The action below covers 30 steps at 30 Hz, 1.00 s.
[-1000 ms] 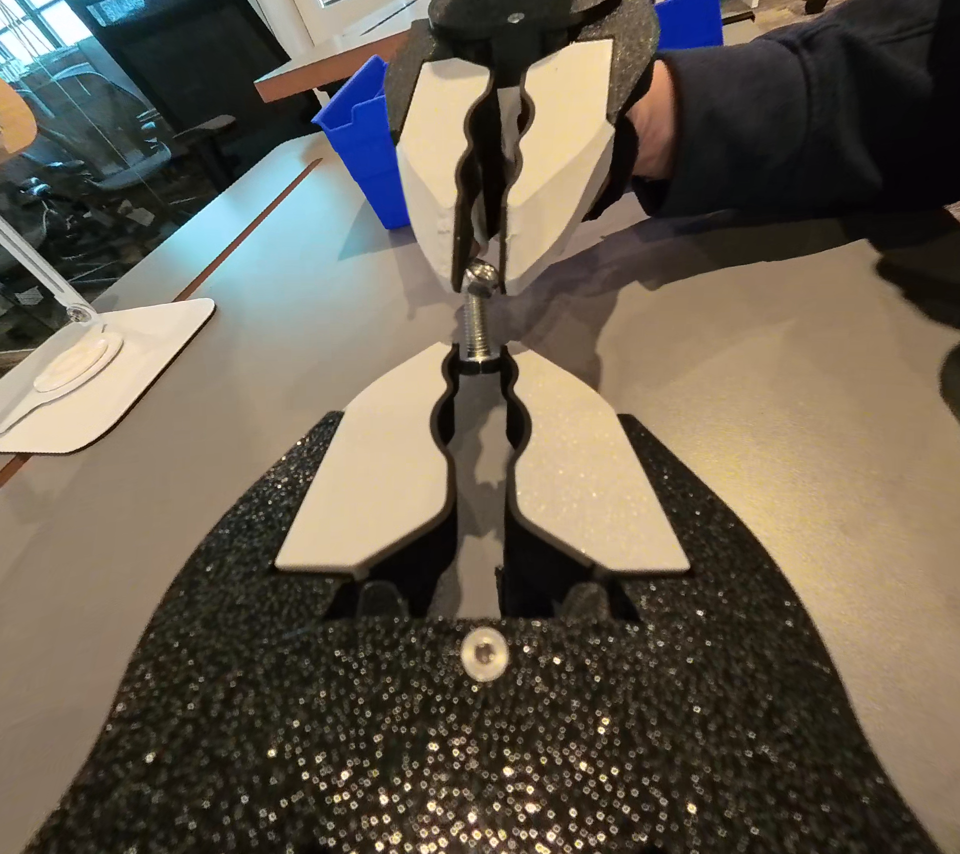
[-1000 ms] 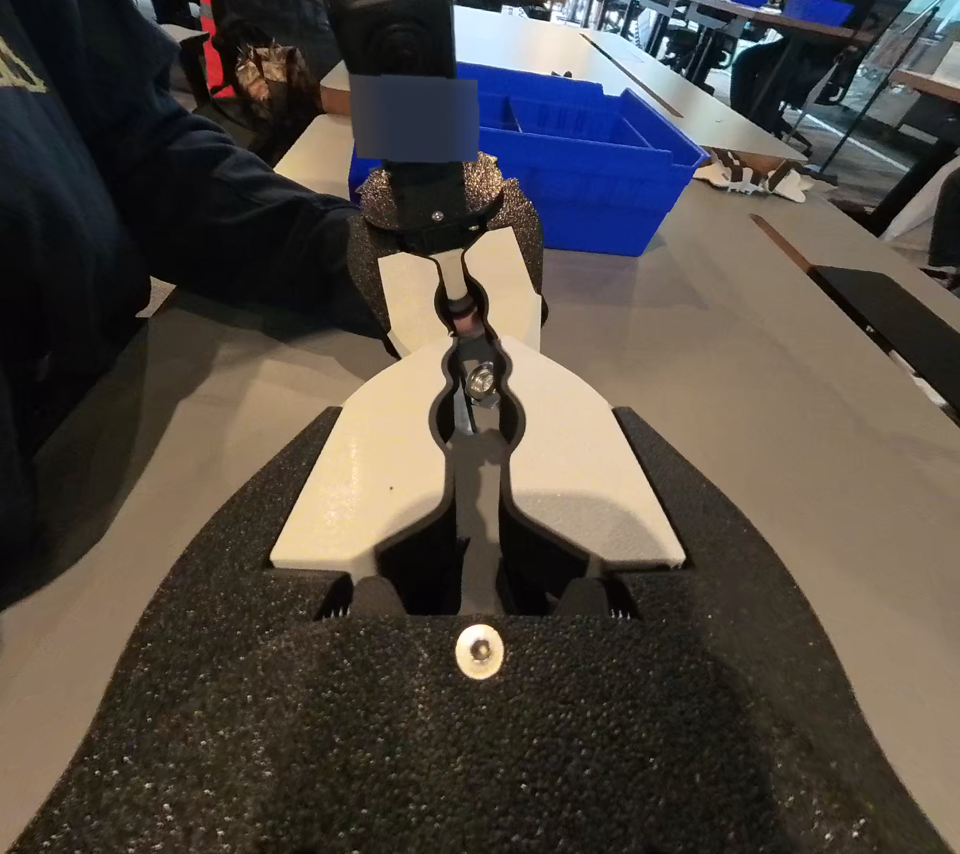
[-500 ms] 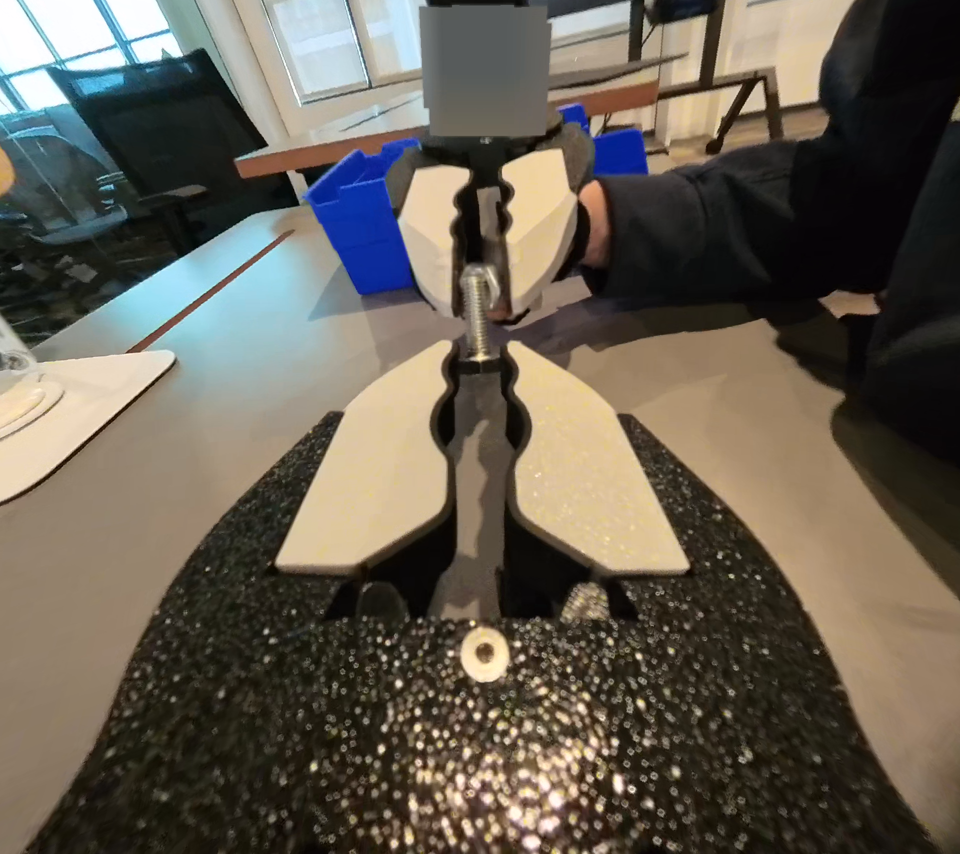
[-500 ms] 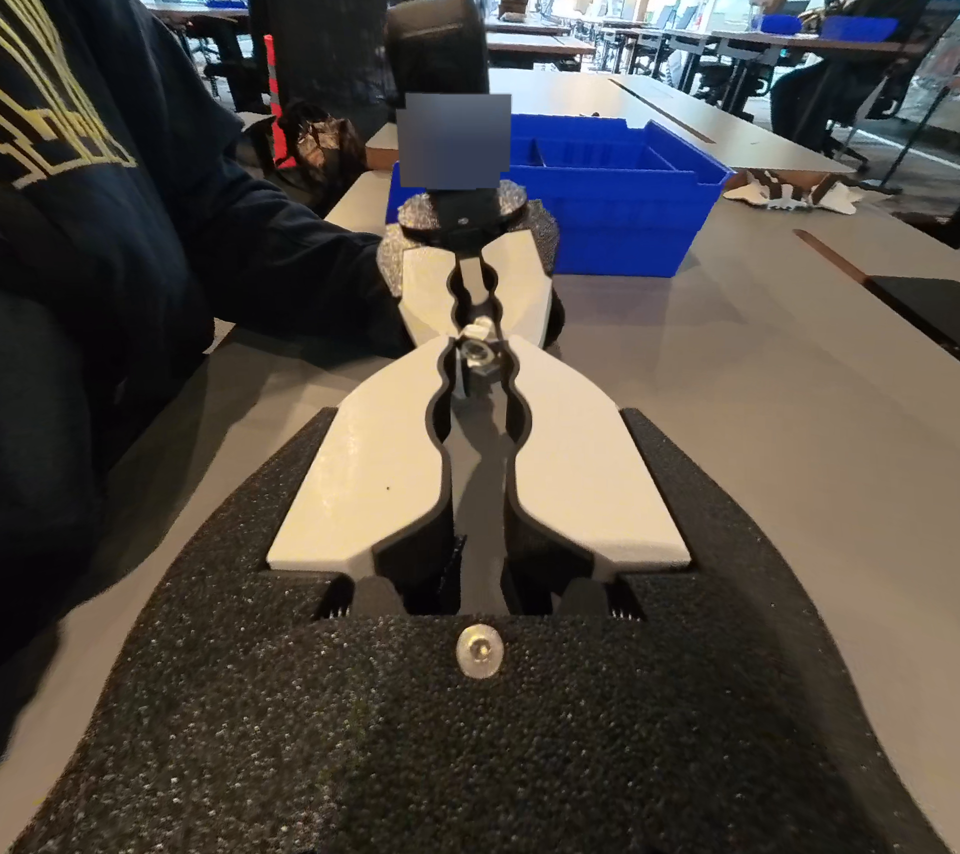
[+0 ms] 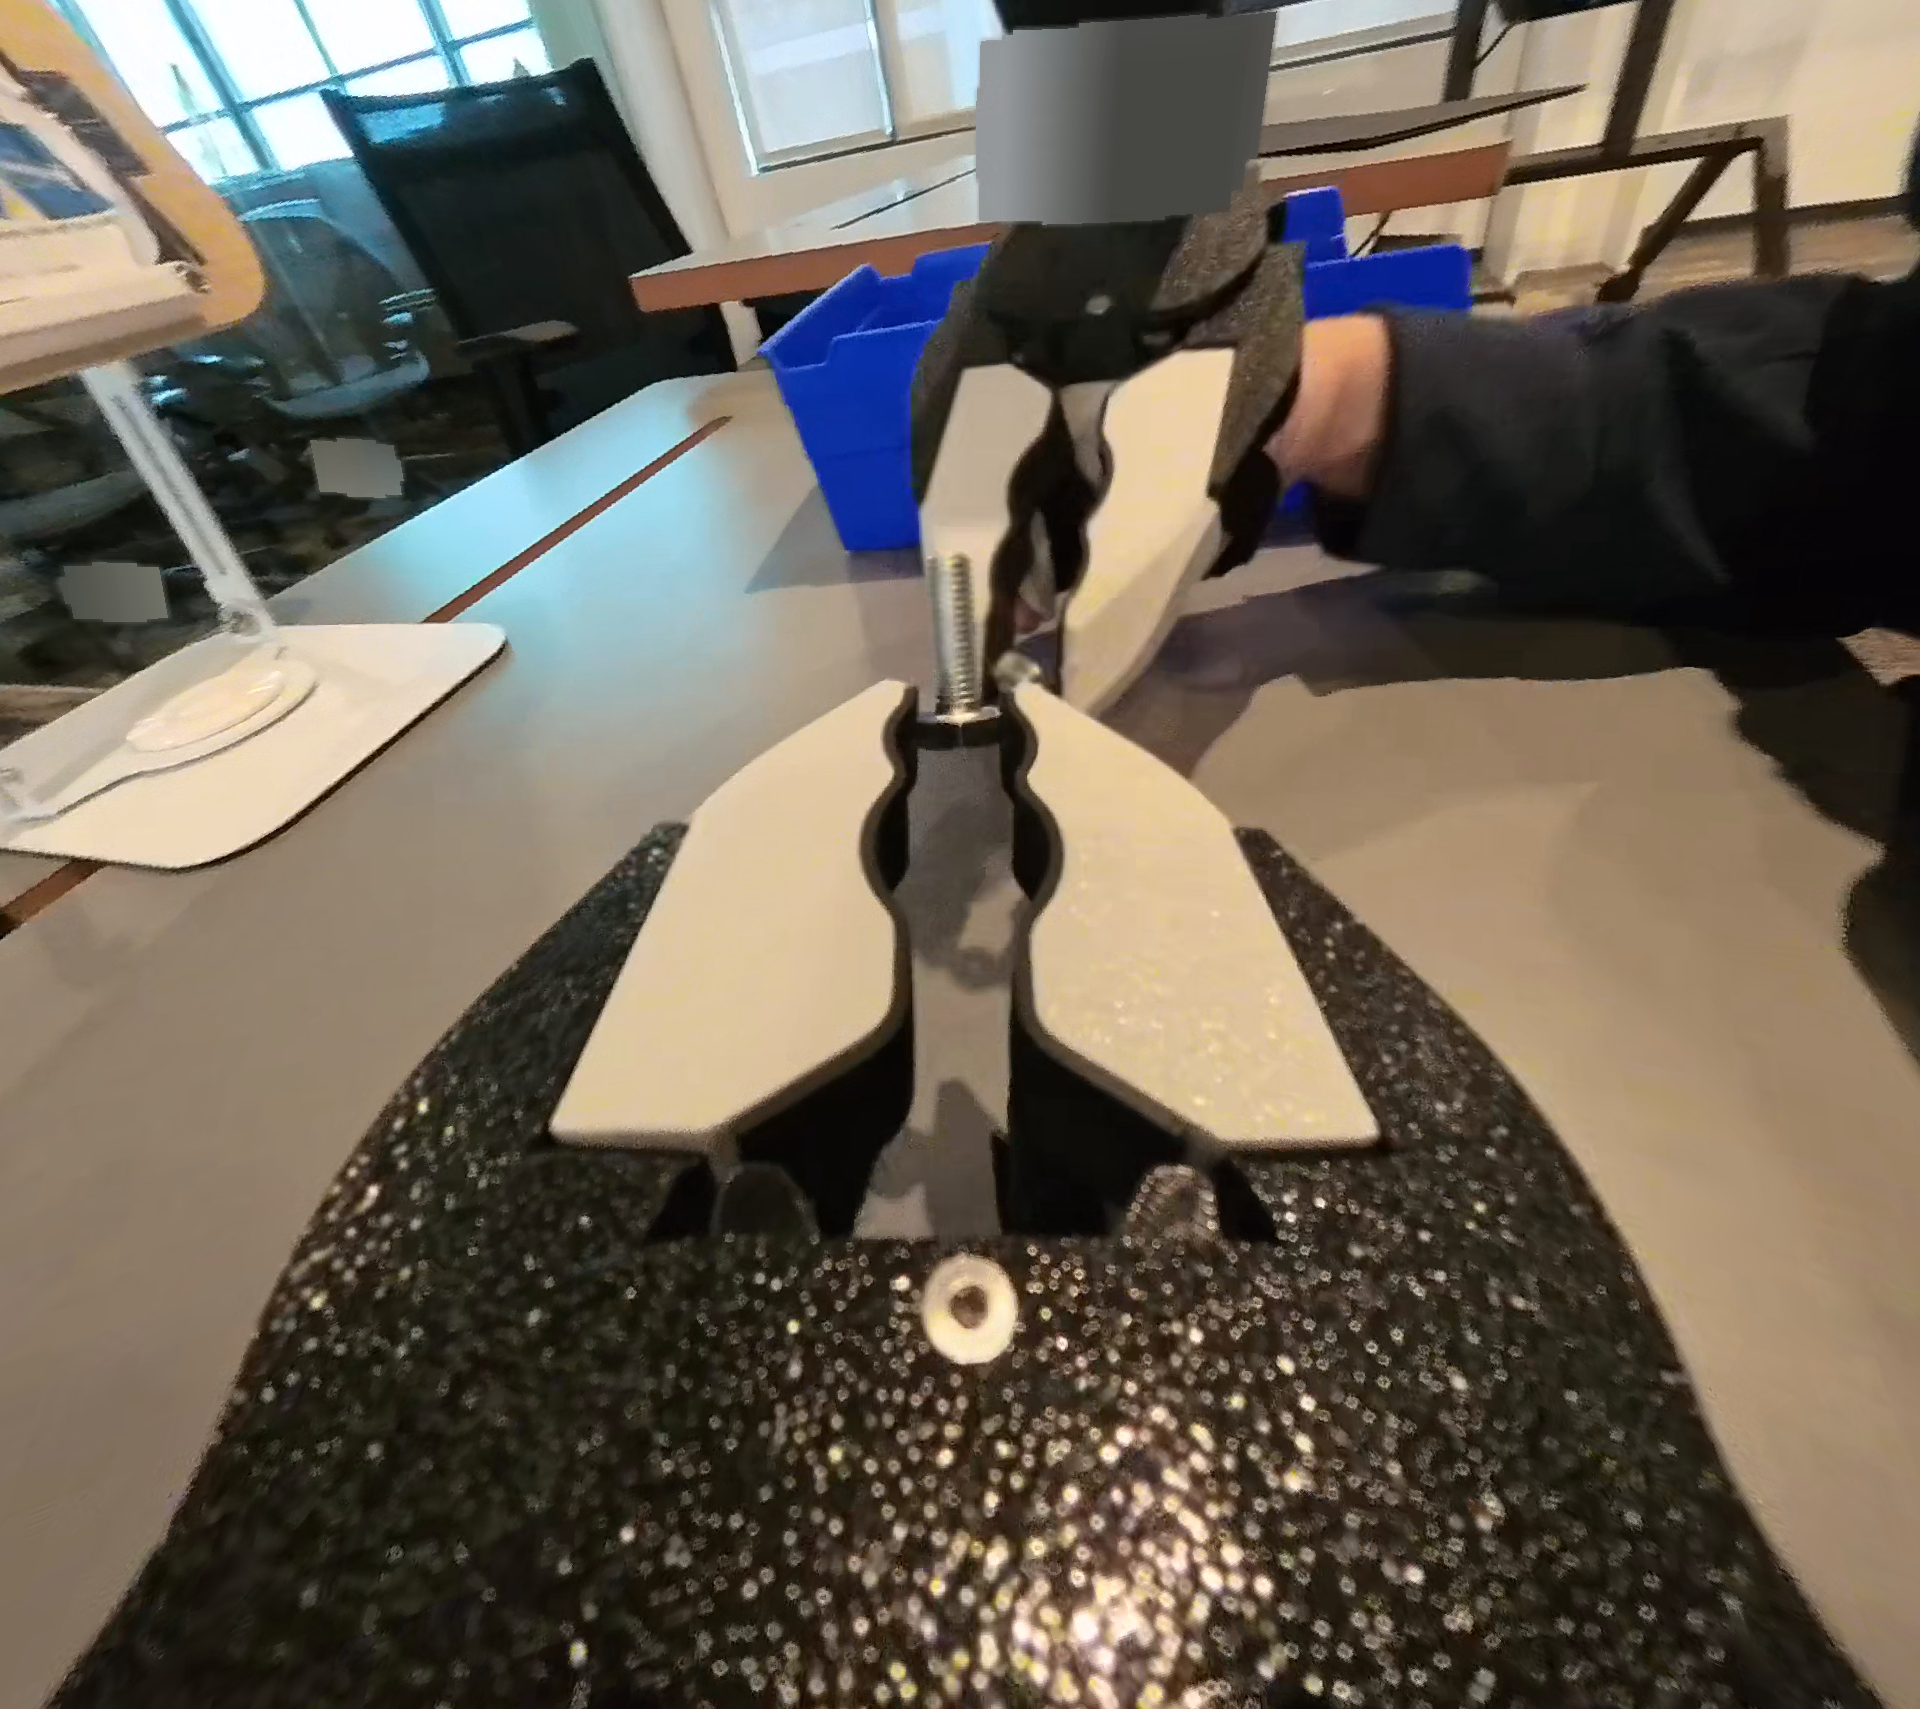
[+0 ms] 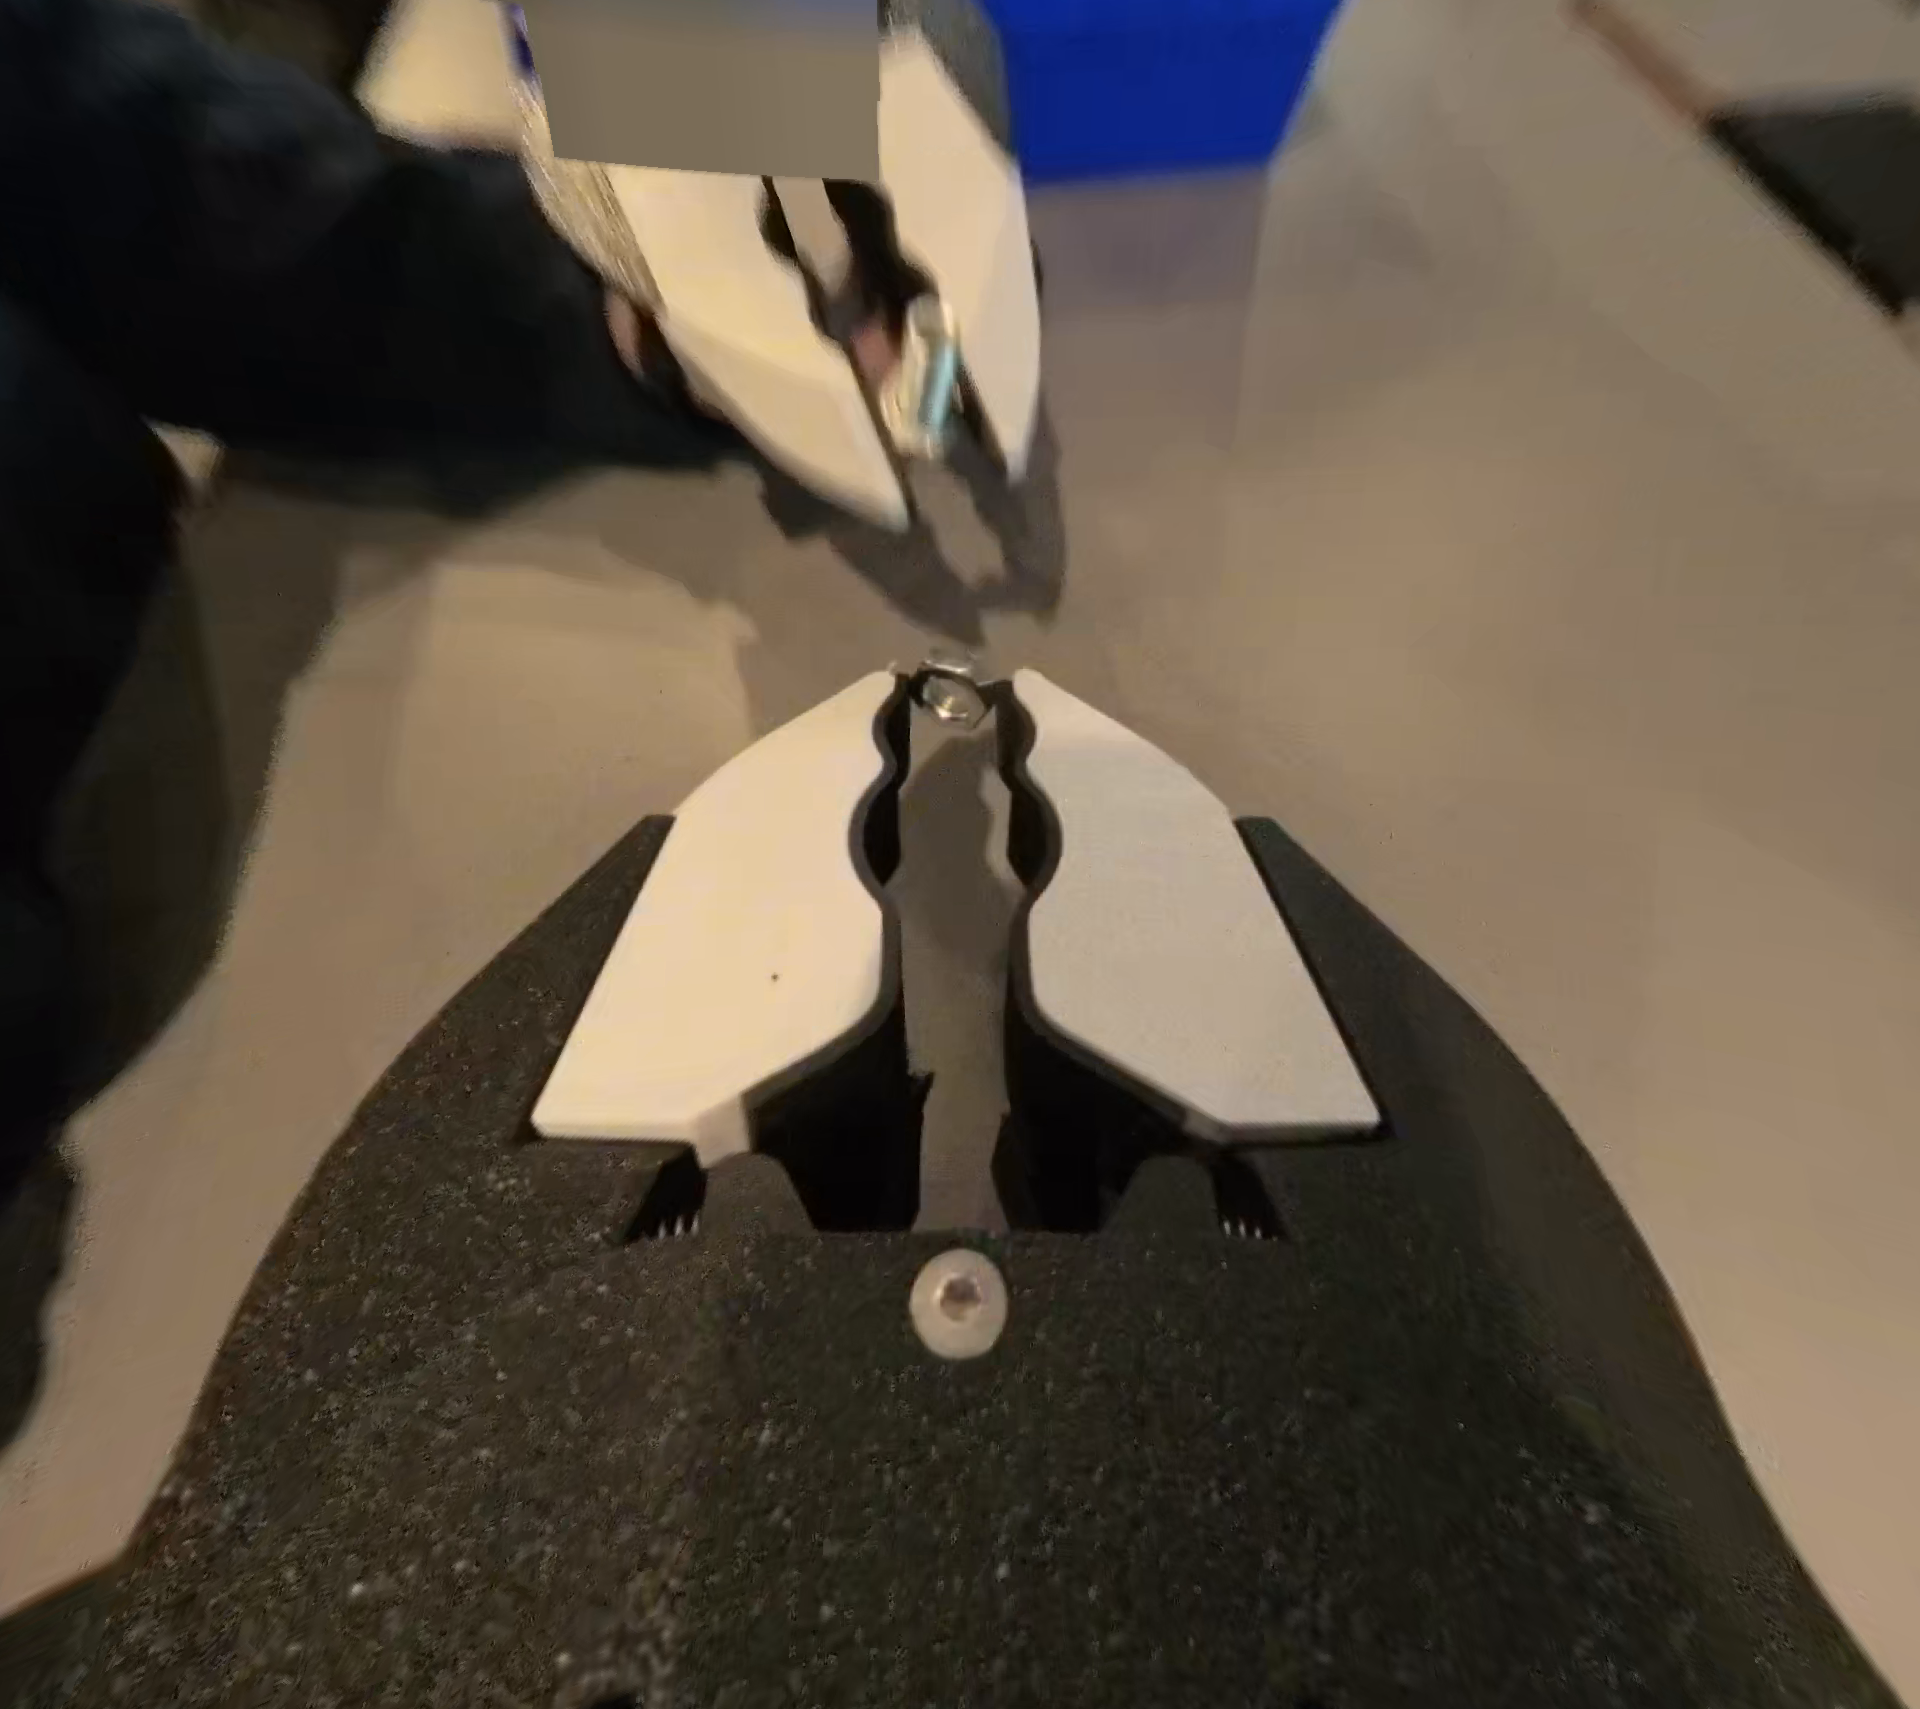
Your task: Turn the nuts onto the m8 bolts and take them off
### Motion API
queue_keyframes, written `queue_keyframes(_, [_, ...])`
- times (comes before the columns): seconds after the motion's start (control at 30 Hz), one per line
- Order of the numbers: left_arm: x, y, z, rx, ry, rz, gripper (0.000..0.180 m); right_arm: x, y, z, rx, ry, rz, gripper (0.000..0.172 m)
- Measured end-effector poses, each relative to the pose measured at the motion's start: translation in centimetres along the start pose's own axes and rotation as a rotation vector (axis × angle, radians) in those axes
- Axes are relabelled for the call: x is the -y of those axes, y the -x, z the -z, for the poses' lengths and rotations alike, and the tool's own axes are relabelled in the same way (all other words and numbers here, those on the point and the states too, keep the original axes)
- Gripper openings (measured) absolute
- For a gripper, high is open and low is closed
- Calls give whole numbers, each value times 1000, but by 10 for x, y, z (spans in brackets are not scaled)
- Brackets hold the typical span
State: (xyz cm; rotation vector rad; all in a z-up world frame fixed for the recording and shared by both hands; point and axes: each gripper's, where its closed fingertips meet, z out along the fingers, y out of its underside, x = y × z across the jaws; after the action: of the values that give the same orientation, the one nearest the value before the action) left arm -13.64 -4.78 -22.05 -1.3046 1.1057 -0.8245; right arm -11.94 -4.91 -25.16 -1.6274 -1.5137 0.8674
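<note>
Nut (image 6: pixel 943 701) now off bolt (image 5: pixel 954 633), pinched in right gripper (image 6: pixel 951 691); left gripper (image 5: pixel 958 709) clamps bolt head, thread bare. Removal done; grippers parted.

Blue bin (image 5: pixel 847 402) on grey table (image 5: pixel 623 683), black chair (image 5: pixel 499 205).

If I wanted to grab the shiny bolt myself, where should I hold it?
Probably by its flat-sided head, pinched from both sides. The left gripper already clamps the bolt that way: the head's flats give the pads something to press on, and the bare threaded shaft stands upright and free for the nut, which the right gripper holds apart from it.
</note>
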Motion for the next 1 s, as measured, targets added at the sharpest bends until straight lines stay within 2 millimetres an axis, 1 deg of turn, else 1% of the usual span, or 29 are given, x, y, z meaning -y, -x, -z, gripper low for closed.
queue_keyframes(0.1, [-2,1,-2,17,18,-18,14,-37,-5,-1,-72,283,26,15])
queue_keyframes(0.13, [-3,0,-3,14,25,-24,14,-44,-5,-3,-73,336,25,15])
queue_keyframes(0.2, [-6,-3,-6,7,42,-36,14,-51,-4,-9,-64,375,23,16])
queue_keyframes(0.3, [-8,-5,-8,-3,61,-52,14,-52,-1,-15,-40,369,16,17])
queue_keyframes(0.43, [-7,-4,-8,-6,58,-44,14,-52,-1,-14,-26,332,6,29])
queue_keyframes(0.53, [-7,0,-6,8,51,-35,14,-53,-1,-10,-4,300,-5,27])
queue_keyframes(0.6, [-9,6,-4,45,73,-45,14,-51,0,-10,1,295,-1,27])
queue_keyframes(0.73, [-13,25,6,193,159,-108,14,-40,7,-20,-15,311,13,29])
queue_keyframes(0.8, [-15,31,10,243,189,-143,14,-41,10,-25,-23,361,11,30])
queue_keyframes(0.9, [-15,32,10,259,199,-147,14,-43,14,-32,-42,421,2,26])
queue_keyframes(1.0, [-15,31,10,258,195,-148,14,-41,16,-36,-47,431,-8,21])
